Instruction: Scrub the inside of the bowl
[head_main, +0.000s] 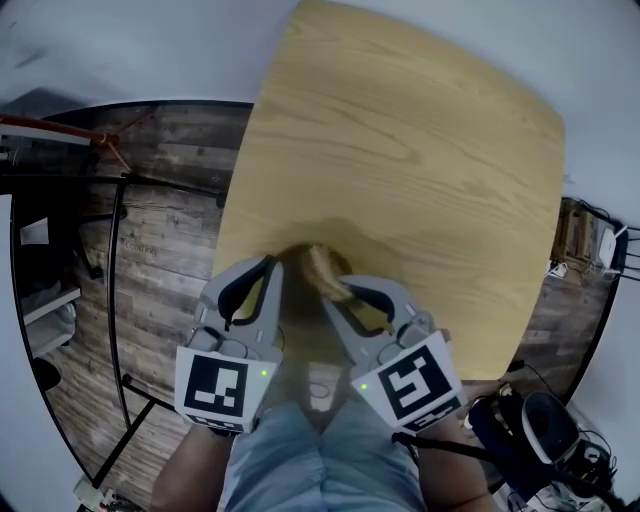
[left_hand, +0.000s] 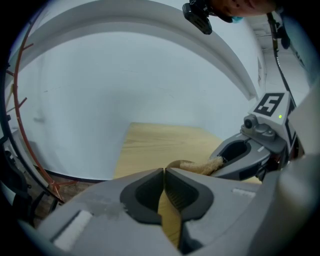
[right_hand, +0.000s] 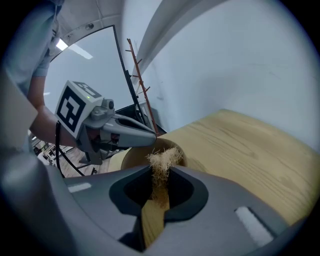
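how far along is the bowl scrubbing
Done: the left gripper is shut on the rim of the bowl, which sits on the table. In hand: the right gripper grips the brush, bristles at the bowl's opening. Left: the scrubbing itself; how much is scrubbed can't be told.

soft even daylight, faint shadows, strong fisheye warping, dark vignetted corners, slight blur

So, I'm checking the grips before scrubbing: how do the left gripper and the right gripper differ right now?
The left gripper is shut on the wooden bowl's thin rim; the right gripper is shut on a fibrous scrubber. The left gripper's jaws nearly meet, while the right gripper's stand slightly apart around the scrubber. Both are shut and meet at the bowl, near the table's edge.
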